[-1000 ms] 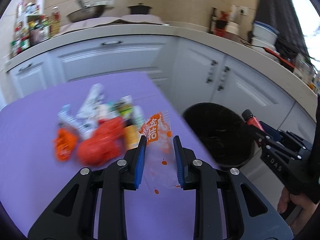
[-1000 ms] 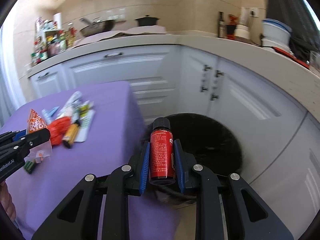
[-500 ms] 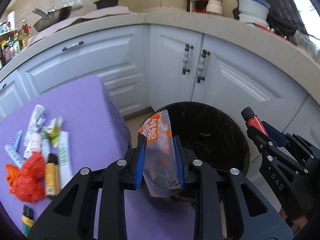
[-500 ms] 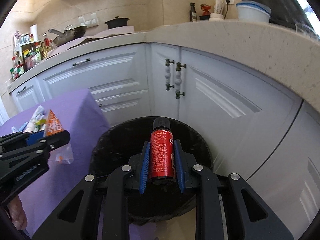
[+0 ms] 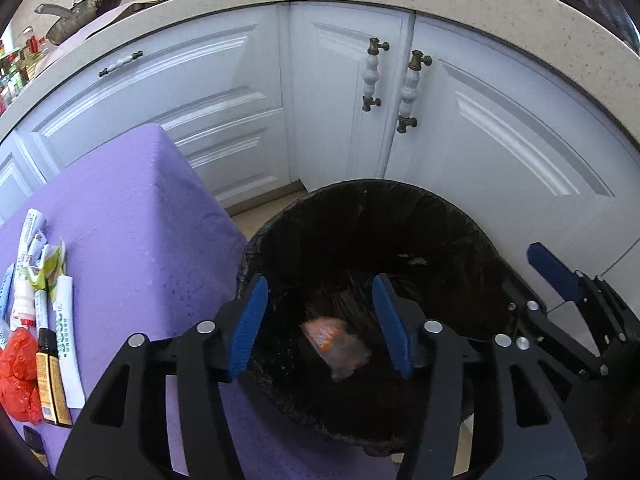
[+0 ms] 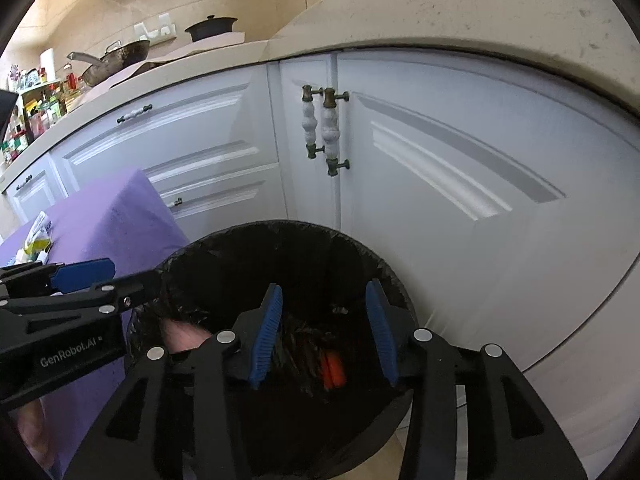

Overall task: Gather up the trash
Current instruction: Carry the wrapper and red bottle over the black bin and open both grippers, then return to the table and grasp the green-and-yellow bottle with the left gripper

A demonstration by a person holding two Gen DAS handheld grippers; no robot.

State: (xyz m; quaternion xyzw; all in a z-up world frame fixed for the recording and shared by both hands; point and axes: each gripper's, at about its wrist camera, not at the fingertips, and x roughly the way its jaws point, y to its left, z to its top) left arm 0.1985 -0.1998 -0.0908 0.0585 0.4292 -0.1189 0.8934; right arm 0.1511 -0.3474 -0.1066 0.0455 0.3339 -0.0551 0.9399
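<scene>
You are holding both grippers over the black-lined trash bin [image 5: 452, 232], and both sets of fingers are opening with nothing between the blue pads. Below the left gripper [image 5: 320, 326], the orange snack wrapper [image 5: 334, 340] is lying loose inside the bin, clear of the fingers; below the right gripper [image 6: 322, 334], the red bottle [image 6: 333, 368] is lying on the dark liner too, its long axis running roughly away from you. What is left to collect is sitting on the purple tabletop [image 5: 132, 216], off to the left of the bin: white tubes [image 5: 66, 312], a small amber bottle [image 5: 48, 376] and a crumpled red wrapper [image 5: 18, 372], bunched side by side with their long axes pointing roughly towards the cabinets. Your left gripper is clearly the nearer one to that pile, so the coming reach probably belongs to it, swinging left and away from the bin rim; the right gripper is hanging well apart from the pile.
</scene>
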